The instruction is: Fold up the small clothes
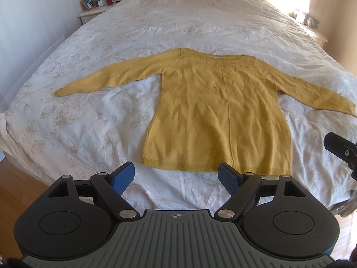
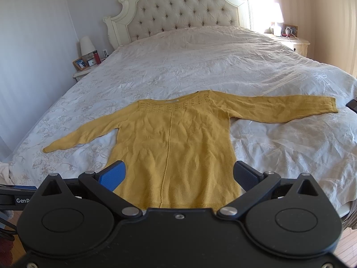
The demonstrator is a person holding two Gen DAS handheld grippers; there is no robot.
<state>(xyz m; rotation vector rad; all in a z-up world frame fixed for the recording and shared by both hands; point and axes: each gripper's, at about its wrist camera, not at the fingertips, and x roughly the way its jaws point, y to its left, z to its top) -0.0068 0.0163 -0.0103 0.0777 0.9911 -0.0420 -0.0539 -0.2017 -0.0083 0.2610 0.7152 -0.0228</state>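
A mustard-yellow long-sleeved sweater [image 1: 218, 116] lies flat on the bed, face up, both sleeves spread out sideways, hem toward me. It also shows in the right wrist view [image 2: 176, 151]. My left gripper [image 1: 177, 177] is open and empty, hovering just short of the hem. My right gripper [image 2: 179, 175] is open and empty, hovering above the sweater's lower body. A part of the right gripper [image 1: 341, 149] shows at the right edge of the left wrist view.
The bed [image 2: 200, 67] has a white floral bedspread and a tufted headboard [image 2: 185, 6]. A nightstand [image 2: 83, 71] with lamp, photo frame and red bottle stands at the left, another nightstand [image 2: 290, 41] at the right. Wooden floor [image 1: 20, 178] lies at the bed's near-left corner.
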